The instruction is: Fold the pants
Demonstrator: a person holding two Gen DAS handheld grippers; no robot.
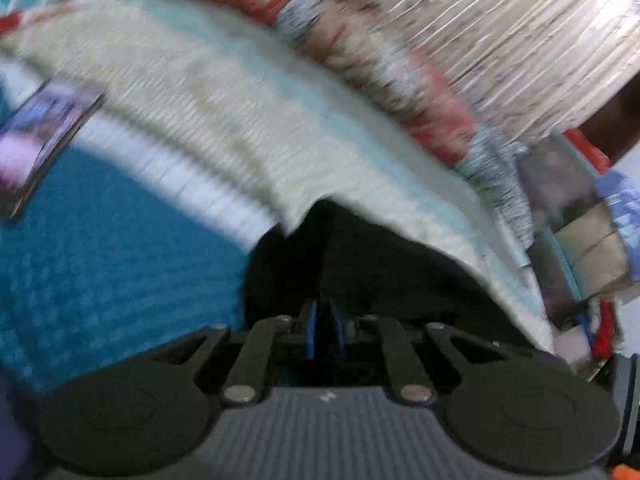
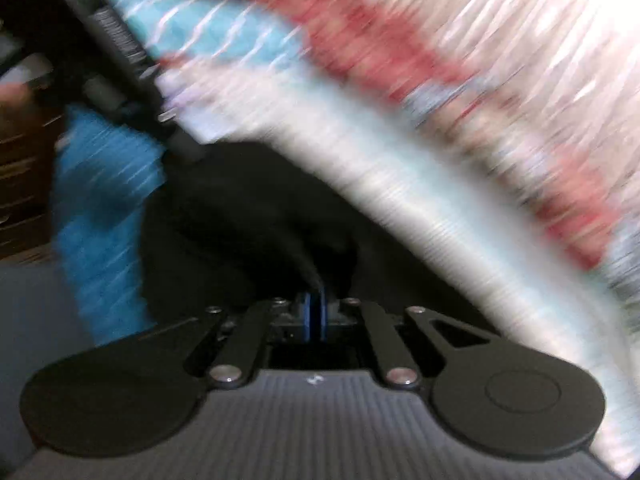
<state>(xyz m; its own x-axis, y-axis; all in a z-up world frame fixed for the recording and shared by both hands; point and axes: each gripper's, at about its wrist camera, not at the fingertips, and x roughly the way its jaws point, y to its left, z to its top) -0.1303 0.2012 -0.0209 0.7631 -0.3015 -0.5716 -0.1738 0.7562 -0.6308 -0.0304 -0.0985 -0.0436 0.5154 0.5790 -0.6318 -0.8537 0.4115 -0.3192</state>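
Holding the black, soft-cloth pants [image 1: 360, 264] — both tools have their blue-padded fingers pressed together on dark fabric. Left tool [image 1: 323, 330]: clamped on a fold of the pants, cloth bunched just ahead of it. Right tool [image 2: 316, 316]: likewise pinched shut on a ridge of the same garment [image 2: 248, 220]; the left tool's black body [image 2: 120, 60] shows at upper left of this view, near the garment's far edge. Position of the pants: lying over a teal quilted bedspread [image 1: 100, 248] with a white-and-pale-blue striped border [image 1: 248, 128]. Beyond it, a red-and-grey patterned cloth [image 1: 372, 52] and a cream ribbed surface [image 1: 500, 28]. A dark glossy flat item [image 1: 44, 132], perhaps a phone, rests on the bedspread at left. Both views heavily blurred; fold stage cannot be judged. Risks: thin cloth slipping from the pinch under a fast swing; uneven pull between tools skewing the fold — or the bedspread dragging along.
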